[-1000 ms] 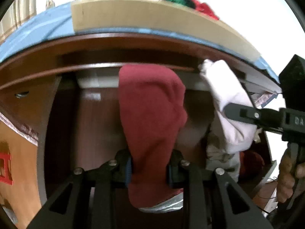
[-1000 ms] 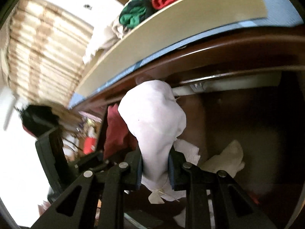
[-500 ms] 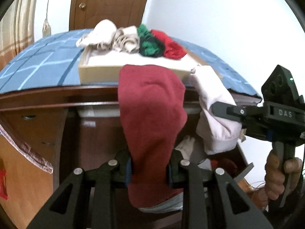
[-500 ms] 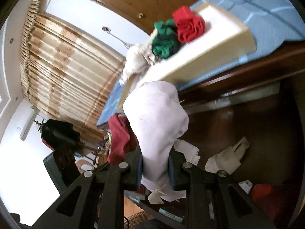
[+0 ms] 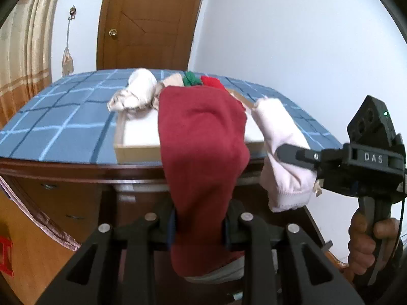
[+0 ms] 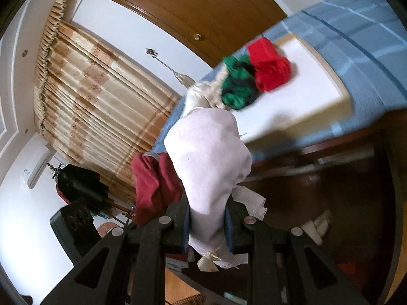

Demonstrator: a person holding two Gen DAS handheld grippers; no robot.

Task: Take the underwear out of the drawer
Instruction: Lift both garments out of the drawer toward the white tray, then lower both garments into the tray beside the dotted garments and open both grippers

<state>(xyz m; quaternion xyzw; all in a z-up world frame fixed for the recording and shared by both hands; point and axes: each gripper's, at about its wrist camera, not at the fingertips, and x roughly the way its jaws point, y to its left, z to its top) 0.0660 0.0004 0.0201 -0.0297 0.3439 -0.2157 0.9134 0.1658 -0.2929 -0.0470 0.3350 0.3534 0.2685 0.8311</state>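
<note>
My left gripper (image 5: 199, 225) is shut on dark red underwear (image 5: 203, 152), which stands up between the pads and hides part of the tray behind it. My right gripper (image 6: 207, 225) is shut on pale pink underwear (image 6: 208, 157). From the left wrist view the right gripper (image 5: 287, 150) shows at the right with the pink underwear (image 5: 282, 152) in it, a hand on its handle. The right wrist view shows the red underwear (image 6: 152, 185) at lower left. Both garments hang above the open dark wooden drawer (image 6: 330, 198), where some pale cloth (image 6: 250, 200) still lies.
A shallow white tray (image 5: 137, 137) sits on the blue checked cloth (image 5: 63, 124) on the dresser top, holding cream, green (image 6: 237, 86) and red (image 6: 269, 63) rolled garments. Behind are a wooden door (image 5: 150, 23), a curtain (image 6: 101, 109) and a white wall.
Both grippers rose with their garments from inside the drawer to above the dresser edge and tilted up, so the tray's top and the door came into view. Neither grip changed.
</note>
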